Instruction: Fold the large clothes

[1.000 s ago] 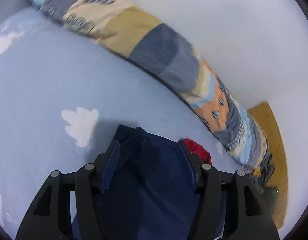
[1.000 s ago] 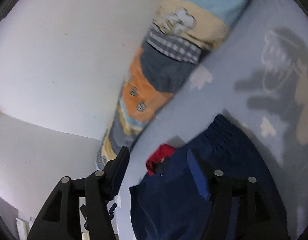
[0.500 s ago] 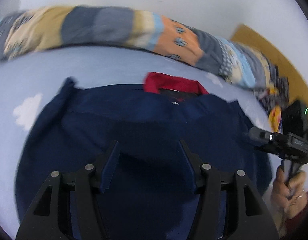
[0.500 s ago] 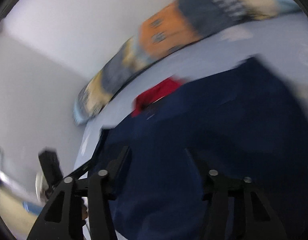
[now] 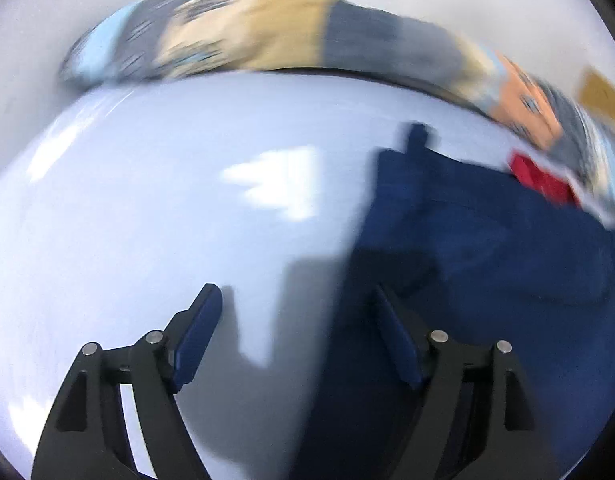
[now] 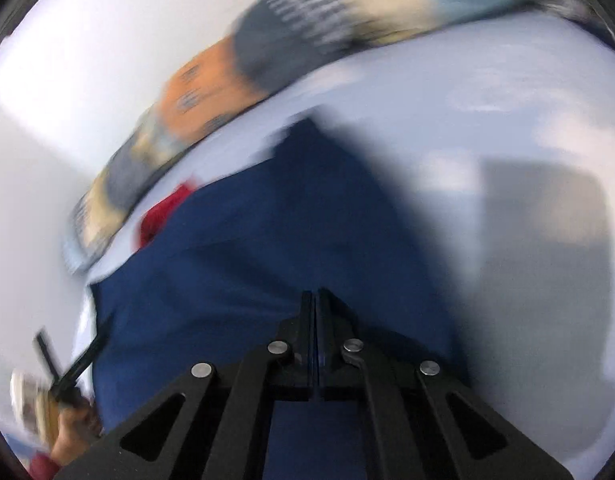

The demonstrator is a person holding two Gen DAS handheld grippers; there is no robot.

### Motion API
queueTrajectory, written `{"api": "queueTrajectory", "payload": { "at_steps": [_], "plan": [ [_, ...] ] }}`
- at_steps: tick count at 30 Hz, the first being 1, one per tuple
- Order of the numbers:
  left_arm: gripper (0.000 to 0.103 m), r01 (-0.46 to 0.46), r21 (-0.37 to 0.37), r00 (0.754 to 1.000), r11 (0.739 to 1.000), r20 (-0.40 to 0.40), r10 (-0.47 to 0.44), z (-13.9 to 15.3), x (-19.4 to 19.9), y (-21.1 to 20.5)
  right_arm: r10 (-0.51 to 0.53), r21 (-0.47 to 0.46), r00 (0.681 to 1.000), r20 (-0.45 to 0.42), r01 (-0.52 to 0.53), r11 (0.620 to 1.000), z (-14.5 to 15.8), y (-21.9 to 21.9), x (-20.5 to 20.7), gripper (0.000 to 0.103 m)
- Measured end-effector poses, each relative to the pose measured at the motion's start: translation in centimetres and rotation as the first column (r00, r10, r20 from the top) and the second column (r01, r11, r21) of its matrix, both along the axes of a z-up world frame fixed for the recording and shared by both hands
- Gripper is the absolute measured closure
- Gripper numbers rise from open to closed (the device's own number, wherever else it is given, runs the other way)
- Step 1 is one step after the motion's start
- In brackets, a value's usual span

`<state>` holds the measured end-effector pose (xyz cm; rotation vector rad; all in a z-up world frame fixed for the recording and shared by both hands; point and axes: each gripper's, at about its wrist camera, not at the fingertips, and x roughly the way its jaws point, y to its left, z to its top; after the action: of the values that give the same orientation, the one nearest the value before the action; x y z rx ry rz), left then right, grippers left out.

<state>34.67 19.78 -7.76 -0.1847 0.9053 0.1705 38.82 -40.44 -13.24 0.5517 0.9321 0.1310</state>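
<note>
Since the earlier frame both views have swung lower over the bed; left gripper (image 5: 293, 300) jaws have just been opening and now stand wide with only sheet between them, right gripper (image 6: 315, 300) jaws have just been closing and now meet, whether on cloth I cannot tell. No legible writing; both frames motion-blurred. Navy garment (image 6: 267, 240) lies spread on the pale blue sheet (image 5: 147, 220), its long axis unclear. Red cloth (image 5: 541, 180) shows at its far edge, near the patchwork bolster (image 5: 307, 36) along the white wall. Left finger (image 5: 395, 332) overlaps garment edge
</note>
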Motion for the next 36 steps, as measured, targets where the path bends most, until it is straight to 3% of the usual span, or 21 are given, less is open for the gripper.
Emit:
{"api": "queueTrajectory", "payload": {
  "at_steps": [2, 3, 4, 5, 7, 10, 14, 17, 18, 19, 21, 22, 24, 27, 32, 36],
  "plan": [
    [0.025, -0.035, -0.060, 0.999, 0.998, -0.006, 0.035, 0.3, -1.8, 1.0, -0.111, -0.038, 0.993, -0.028, 0.110, 0.993, 0.0, -2.3, -2.1, 0.103],
    [0.025, -0.049, -0.071, 0.999, 0.996, -0.008, 0.049, 0.7, -2.9, 1.1, -0.144, -0.011, 0.989, -0.036, 0.144, 0.990, 0.1, -3.3, -3.5, 0.103],
    [0.026, -0.061, -0.080, 0.998, 0.995, -0.004, 0.061, 1.1, -4.1, 0.9, -0.166, -0.020, 0.985, -0.041, 0.165, 0.986, 0.5, -3.5, -4.4, 0.093],
    [0.026, -0.069, -0.104, 0.998, 0.992, 0.010, 0.070, 1.6, -5.3, 0.7, -0.192, -0.085, 0.980, -0.051, 0.187, 0.979, 1.5, -3.4, -5.6, 0.092],
    [0.026, -0.086, -0.138, 0.996, 0.987, -0.003, 0.087, 2.0, -7.6, -0.5, -0.165, -0.134, 0.986, -0.035, 0.159, 0.978, 3.1, -2.4, -7.2, 0.092],
    [0.026, -0.068, -0.166, 0.998, 0.984, -0.029, 0.064, 2.7, -9.4, -3.6, -0.100, -0.110, 0.995, -0.003, 0.099, 0.989, 5.2, 0.3, -10.0, 0.092],
    [0.026, 0.023, -0.108, 1.000, 0.994, -0.009, -0.024, 3.8, -11.3, -9.2, 0.064, -0.125, 0.998, -0.017, -0.065, 0.990, 5.9, 6.4, -12.4, 0.082],
    [0.026, 0.094, -0.013, 0.990, 0.996, -0.102, -0.095, 1.7, -11.3, -11.4, 0.102, -0.086, 0.994, -0.037, -0.105, 0.991, 5.3, 8.7, -13.5, 0.080],
    [0.019, 0.102, 0.010, 0.981, 0.995, -0.167, -0.099, 0.3, -11.1, -11.4, 0.099, -0.083, 0.994, -0.053, -0.103, 0.991, 4.8, 8.7, -13.4, 0.079],
    [0.017, 0.087, -0.016, 0.975, 0.996, -0.204, -0.088, -0.9, -11.4, -10.8, 0.081, -0.094, 0.993, -0.080, -0.089, 0.992, 4.1, 8.4, -13.3, 0.078],
    [0.017, 0.039, -0.089, 0.979, 0.995, -0.197, -0.055, -0.4, -11.8, -9.6, 0.016, -0.117, 0.984, -0.179, -0.037, 0.992, 1.8, 6.5, -12.8, 0.080],
    [0.017, 0.018, -0.090, 0.980, 0.996, -0.194, -0.035, 0.1, -12.2, -9.3, -0.010, -0.089, 0.979, -0.201, -0.008, 0.996, 1.3, 5.5, -12.9, 0.082],
    [0.018, 0.008, -0.110, 0.992, 0.994, -0.127, -0.023, 1.9, -13.3, -9.2, -0.068, -0.007, 0.982, -0.177, 0.068, 0.998, 2.1, 3.0, -13.6, 0.075],
    [0.018, 0.027, -0.116, 0.999, 0.993, -0.025, -0.030, 4.4, -14.8, -10.0, -0.104, -0.009, 0.988, -0.116, 0.103, 0.995, 4.2, 1.6, -15.3, 0.071],
    [0.018, 0.094, -0.142, 0.996, 0.985, 0.001, -0.095, 4.8, -15.9, -13.1, -0.113, 0.115, 0.986, -0.120, 0.127, 0.985, 4.2, 1.4, -17.4, 0.070],
    [0.018, 0.175, -0.087, 0.985, 0.981, 0.024, -0.173, 4.8, -15.8, -16.7, -0.081, 0.045, 0.991, -0.106, 0.086, 0.995, 4.9, 2.5, -17.8, 0.070]
  ]
}}
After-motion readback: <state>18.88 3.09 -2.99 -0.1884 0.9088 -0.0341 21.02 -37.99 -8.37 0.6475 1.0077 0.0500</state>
